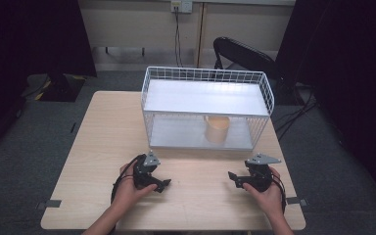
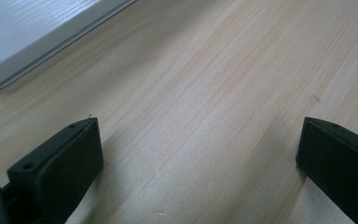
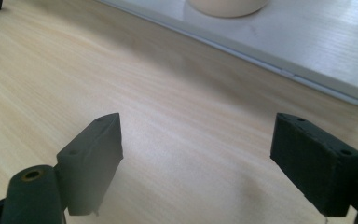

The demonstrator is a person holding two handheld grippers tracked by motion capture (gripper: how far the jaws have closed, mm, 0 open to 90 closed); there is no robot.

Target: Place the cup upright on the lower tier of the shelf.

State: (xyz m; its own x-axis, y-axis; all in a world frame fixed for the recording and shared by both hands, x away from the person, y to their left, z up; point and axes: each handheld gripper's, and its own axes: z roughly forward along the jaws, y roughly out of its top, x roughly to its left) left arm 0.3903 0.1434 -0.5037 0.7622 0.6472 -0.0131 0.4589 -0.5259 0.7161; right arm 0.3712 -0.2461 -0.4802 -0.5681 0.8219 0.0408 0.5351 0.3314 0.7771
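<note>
- High view: I have the left gripper (image 1: pixel 152 179) and right gripper (image 1: pixel 242 178) resting on the table (image 1: pixel 103 142); cup (image 1: pixel 217 128) at 12 o'clock on the wire rack (image 1: pixel 205 110) lower shelf.
- Left gripper view: jaws spread, empty — bare wood.
- Right gripper view: jaws spread, empty — cup at 12, untouched. Nothing started, I judge.

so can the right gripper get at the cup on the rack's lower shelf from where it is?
Probably yes. The right gripper is open and empty on the table, just in front of the wire rack. The cup stands on the lower shelf, whose front looks open, though the upper shelf limits headroom.
</note>
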